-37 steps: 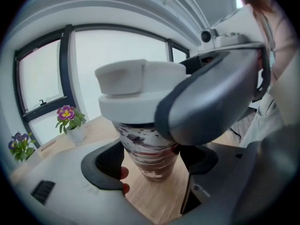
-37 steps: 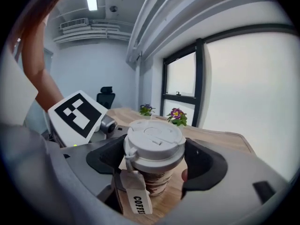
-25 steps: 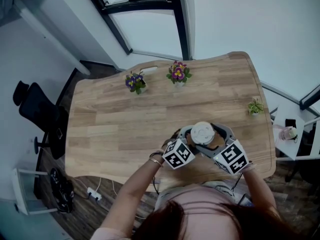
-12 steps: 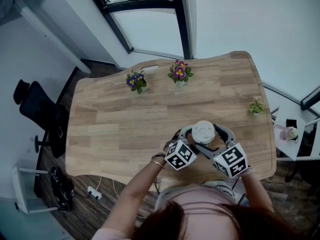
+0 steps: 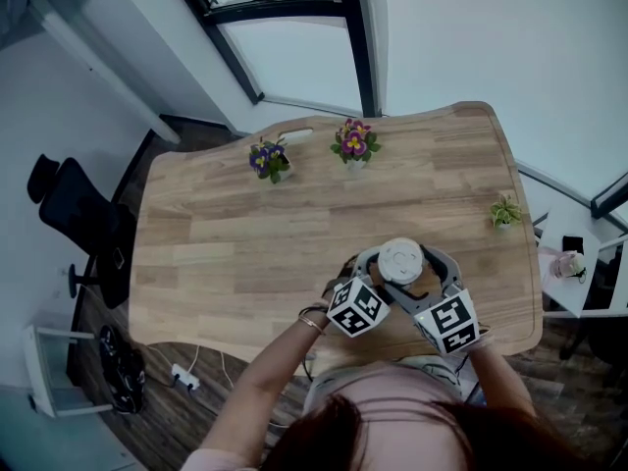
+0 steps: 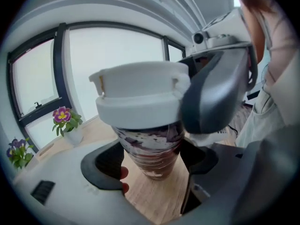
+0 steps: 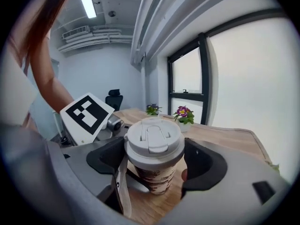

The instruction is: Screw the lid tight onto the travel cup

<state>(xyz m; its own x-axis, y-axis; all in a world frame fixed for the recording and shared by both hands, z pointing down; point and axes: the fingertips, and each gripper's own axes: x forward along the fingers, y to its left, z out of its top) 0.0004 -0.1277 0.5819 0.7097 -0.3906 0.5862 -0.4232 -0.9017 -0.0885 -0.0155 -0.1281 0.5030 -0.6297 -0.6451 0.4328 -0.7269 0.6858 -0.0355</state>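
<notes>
Cup (image 7: 157, 176) brown-patterned, upright; white lid (image 7: 153, 142) seated on top

Cup (image 5: 399, 261) on table (image 5: 245, 234), seemingly between left tool (image 6: 152, 163) and right tool (image 7: 154, 162).

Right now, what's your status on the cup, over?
Left gripper shut on travel cup body. Right gripper shut on lid, lid seated on cup. Flower pots far off across table, nothing in the way.

I see a white lid (image 7: 154, 142) on a brown-and-white mottled cup (image 7: 157, 176). My worktop (image 5: 245, 243) is pale wood-grain
</notes>
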